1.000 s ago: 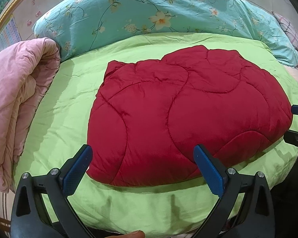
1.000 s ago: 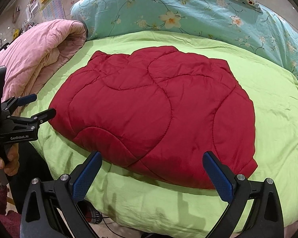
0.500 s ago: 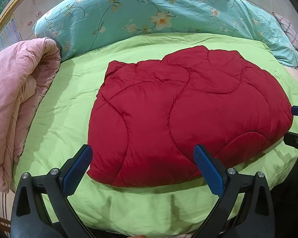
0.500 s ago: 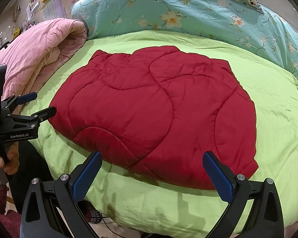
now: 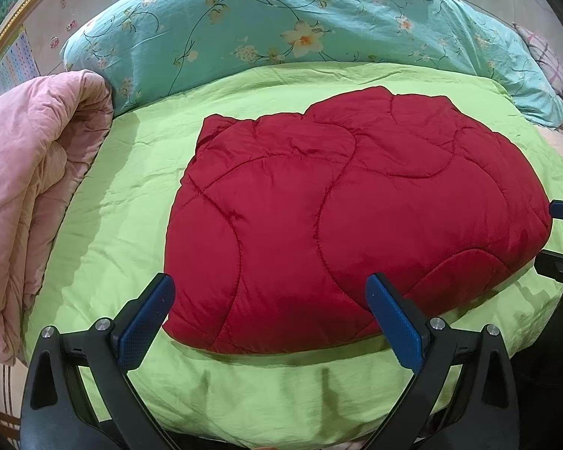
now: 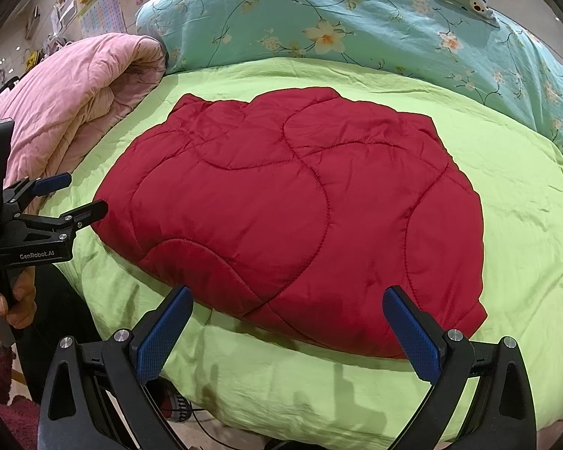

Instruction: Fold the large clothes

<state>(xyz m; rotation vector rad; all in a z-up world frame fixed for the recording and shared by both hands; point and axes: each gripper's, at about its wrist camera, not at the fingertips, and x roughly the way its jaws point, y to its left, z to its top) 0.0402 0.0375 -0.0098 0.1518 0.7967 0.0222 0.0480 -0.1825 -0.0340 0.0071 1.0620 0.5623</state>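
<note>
Fingers of my left gripper [image 5: 268, 307] are gaping wide, gripping nothing, framing the near edge of the red jacket [image 5: 356, 217] that is lying folded on the green sheet [image 5: 124, 202]. Through the right view, my right gripper [image 6: 287, 324] is hanging equally spread over that same hem. I am judging the slick padding may spring apart if the 2 pinches land unevenly.

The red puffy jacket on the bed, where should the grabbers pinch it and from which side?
Probably along its near edge, from the foot of the bed. The red jacket lies flat on the green sheet, and that puffy edge faces both open grippers: the left gripper near one corner, the right gripper near the other. It looks thin enough there to fit between the fingers.
</note>
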